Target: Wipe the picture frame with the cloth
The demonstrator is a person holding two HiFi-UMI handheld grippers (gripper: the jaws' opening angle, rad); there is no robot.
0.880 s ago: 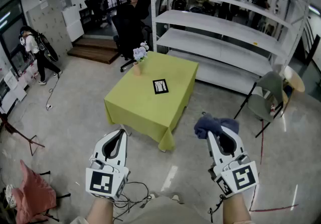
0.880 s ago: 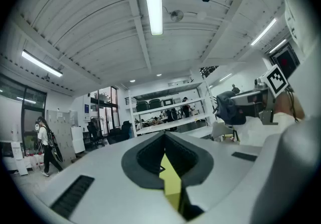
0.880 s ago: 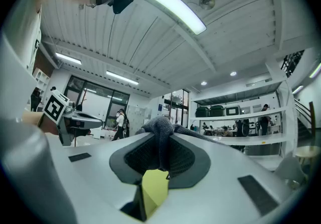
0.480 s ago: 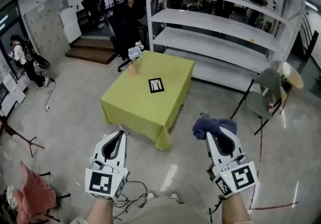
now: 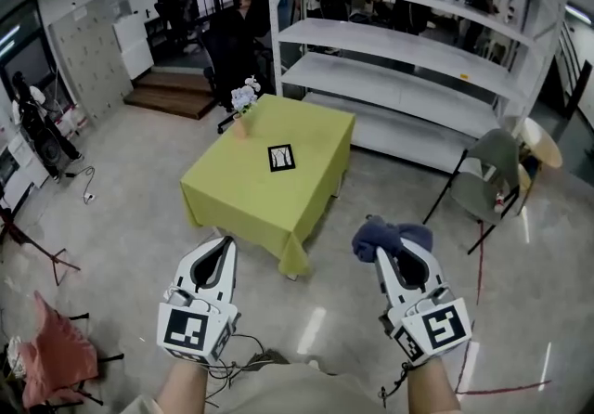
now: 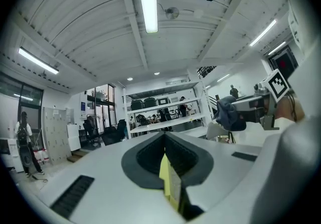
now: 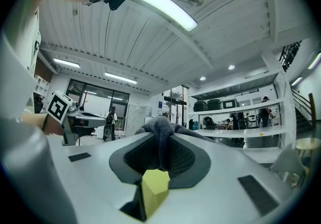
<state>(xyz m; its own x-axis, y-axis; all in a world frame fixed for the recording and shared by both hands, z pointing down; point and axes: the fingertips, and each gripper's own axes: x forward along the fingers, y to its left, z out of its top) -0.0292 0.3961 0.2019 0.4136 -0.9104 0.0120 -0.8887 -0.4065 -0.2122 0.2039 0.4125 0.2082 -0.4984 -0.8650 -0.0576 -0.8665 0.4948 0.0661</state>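
A small black picture frame (image 5: 281, 158) lies flat on the yellow-green tablecloth of a low table (image 5: 241, 199), well ahead of both grippers. My right gripper (image 5: 393, 247) is shut on a dark blue cloth (image 5: 391, 236) that bunches over its tips; in the right gripper view the cloth (image 7: 161, 135) hangs down between the jaws. My left gripper (image 5: 220, 250) is shut with nothing in it, held low at the left, short of the table's near corner. In the left gripper view the right gripper with the cloth (image 6: 231, 113) shows at the right.
A vase of flowers (image 5: 243, 104) stands at the table's far left corner. White shelving (image 5: 418, 59) runs behind the table. A grey chair (image 5: 487, 182) sits at the right, a pink cloth on a stand (image 5: 51, 361) at the lower left. Cables (image 5: 251, 347) lie on the floor.
The view has shifted, so the table and frame sit a little further left and up. Both grippers keep their pose, the right still holding the cloth. The person at far left has moved away.
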